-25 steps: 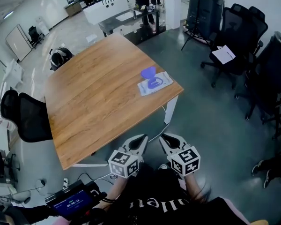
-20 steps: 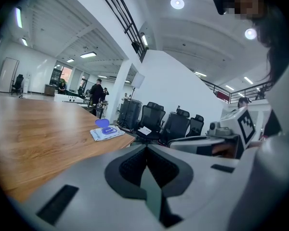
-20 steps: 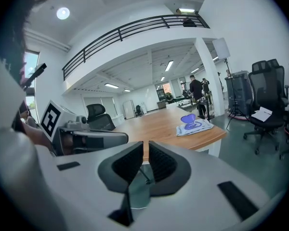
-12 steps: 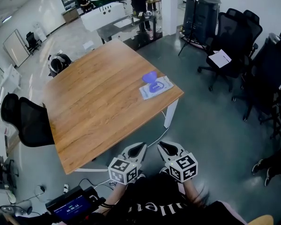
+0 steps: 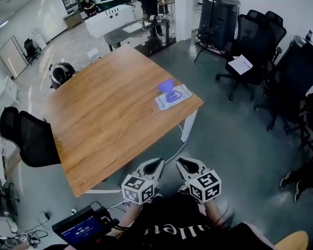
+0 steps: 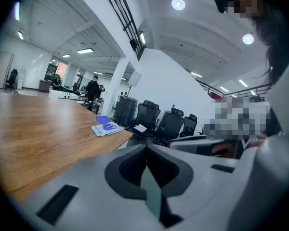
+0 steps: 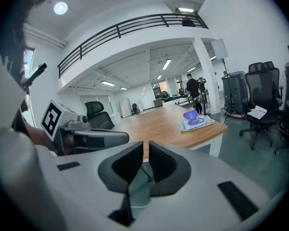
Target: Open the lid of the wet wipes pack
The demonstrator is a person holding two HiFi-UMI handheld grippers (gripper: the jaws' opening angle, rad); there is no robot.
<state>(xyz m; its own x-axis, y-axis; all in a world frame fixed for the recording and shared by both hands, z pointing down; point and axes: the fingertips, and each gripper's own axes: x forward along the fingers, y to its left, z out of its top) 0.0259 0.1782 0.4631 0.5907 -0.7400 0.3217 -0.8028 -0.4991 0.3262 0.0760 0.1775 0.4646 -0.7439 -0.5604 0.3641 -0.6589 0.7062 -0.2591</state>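
**Since the lid already looks raised, both units sit parked off the surface**

Flat white-and-blue soft wet wipes pack (image 5: 175,97) lies at the 3 o'clock corner of the brown wooden surface (image 5: 104,119) in head view, close to the edge. Its round blue plastic lid (image 5: 167,83) stands tilted up at the pack's 11 o'clock end. My read: flap is open, or mostly so.

Left hand-held gripper (image 5: 152,166): clenched, pads meeting at the tips, nothing in them. Right hand-held gripper (image 5: 190,165): nearly together, thin slit between the pads, nothing in it either. Both hang side by side off the surface's near edge, with the pack at roughly 12 o'clock from them and well apart.

Step in hand: none active, looks like standby with the opening done. If the lid must fold fully back, the next move is to carry both units to the pack. One pins the body, the other pushes the flap past vertical.
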